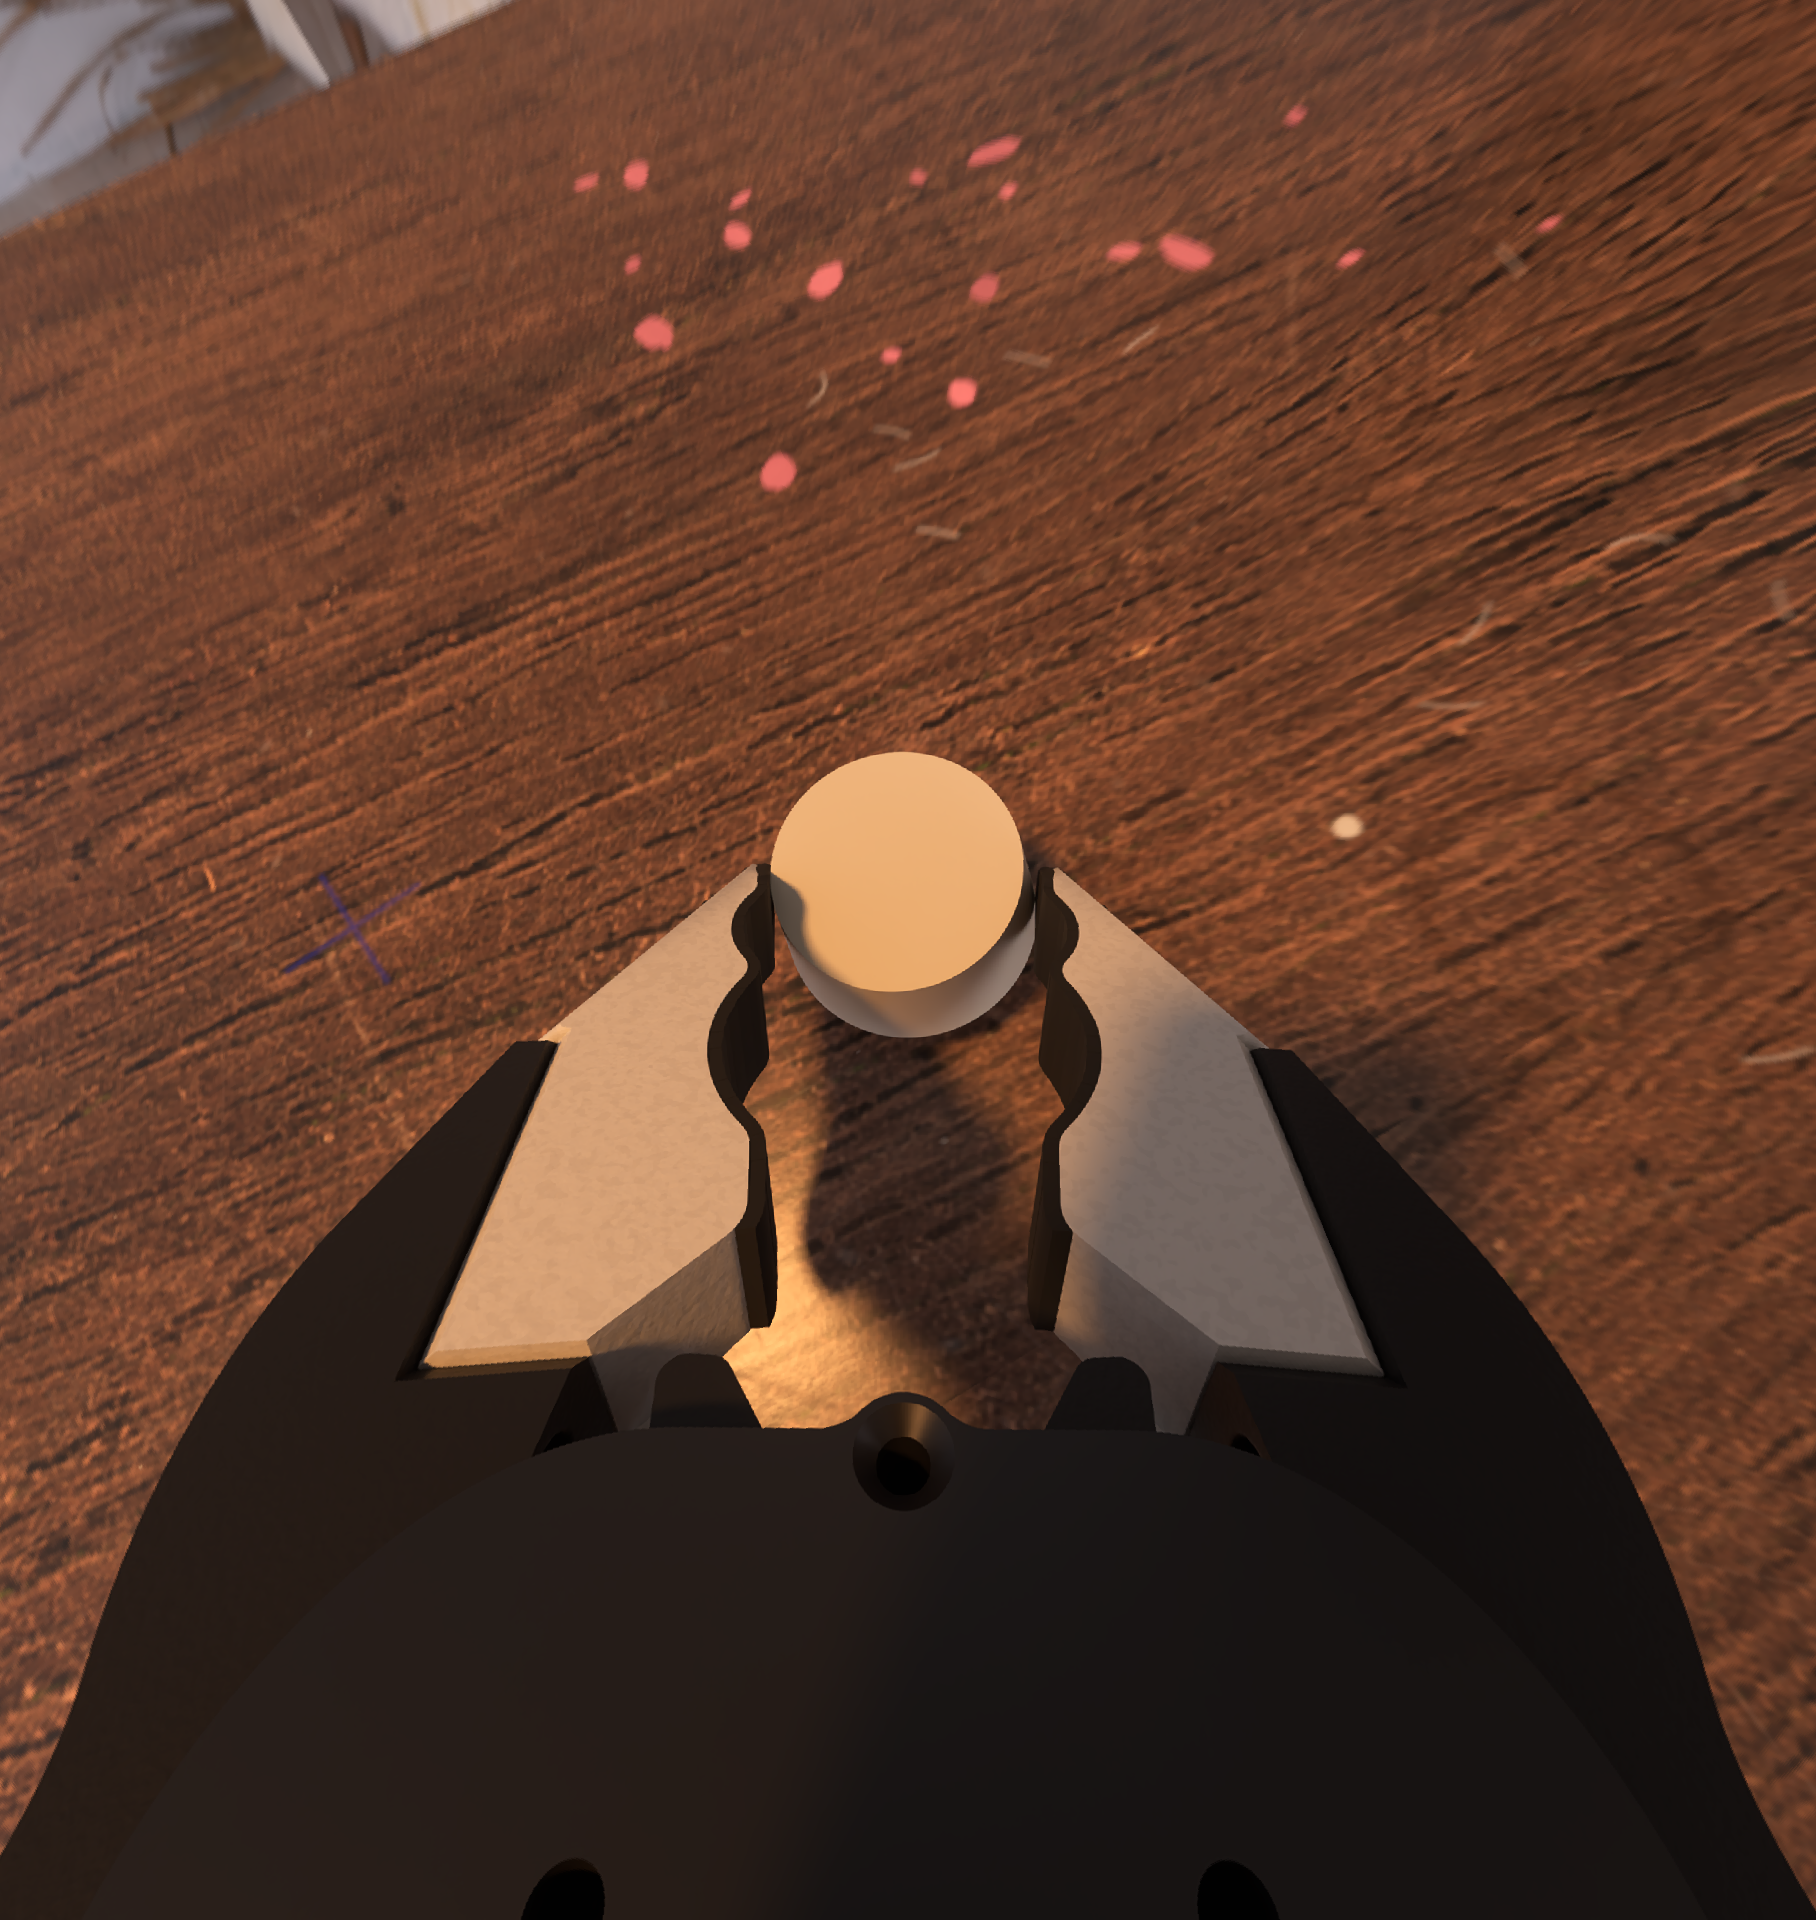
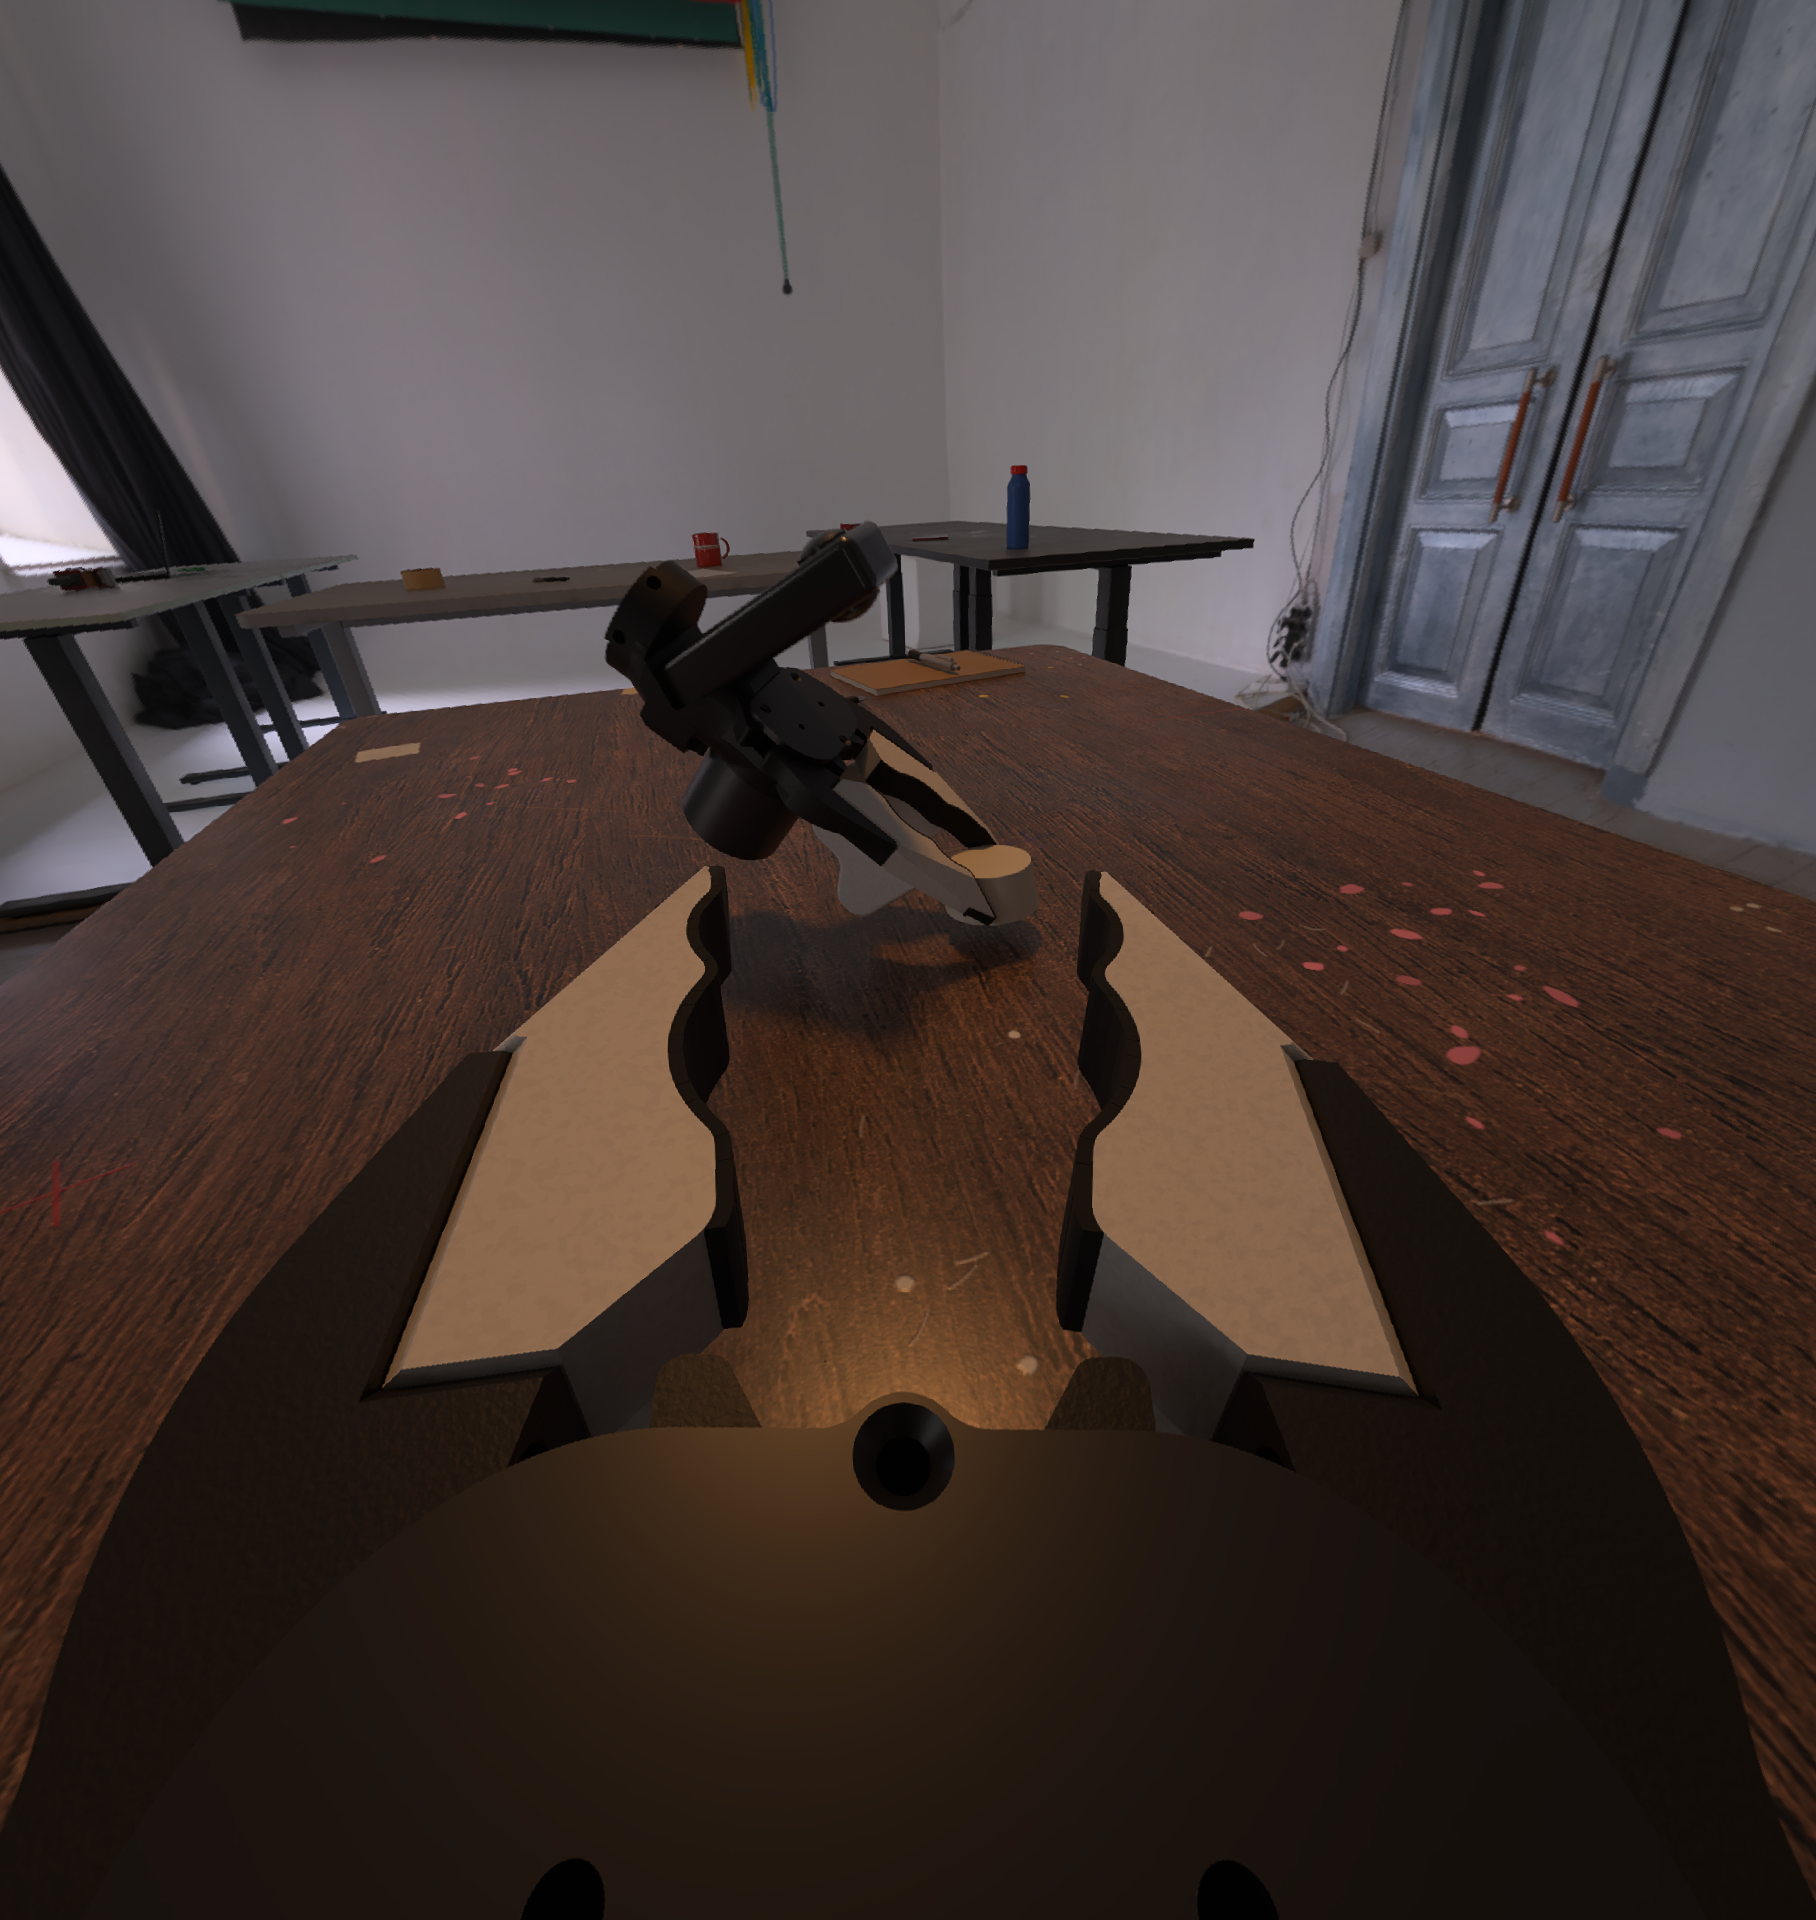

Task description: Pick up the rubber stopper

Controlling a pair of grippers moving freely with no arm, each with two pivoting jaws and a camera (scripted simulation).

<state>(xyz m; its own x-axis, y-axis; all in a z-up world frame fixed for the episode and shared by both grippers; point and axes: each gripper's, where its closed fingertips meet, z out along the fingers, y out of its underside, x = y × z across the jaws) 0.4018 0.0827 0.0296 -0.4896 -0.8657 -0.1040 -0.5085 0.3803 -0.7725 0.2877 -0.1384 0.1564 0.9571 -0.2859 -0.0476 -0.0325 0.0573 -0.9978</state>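
Observation:
The rubber stopper (image 1: pixel 899 883) is a short pale cylinder with a flat round top. My left gripper (image 1: pixel 899 906) is shut on it, with a fingertip pressed on each side. The stopper hangs a little above the brown wooden table (image 1: pixel 364 623) and casts a shadow under it. In the right wrist view the left gripper (image 2: pixel 987 891) tilts down over the middle of the table, with the stopper (image 2: pixel 1010 868) at its tips. My right gripper (image 2: pixel 904 894) is open and empty, nearer the table's front and pointing toward the left one.
Pink spots (image 1: pixel 826 278) and pale flecks dot the table top. A flat tan board (image 2: pixel 925 670) lies at the table's far edge. Behind it stand other desks with a red mug (image 2: pixel 710 549) and a blue bottle (image 2: pixel 1018 506). A grey double door (image 2: pixel 1569 416) is at the right.

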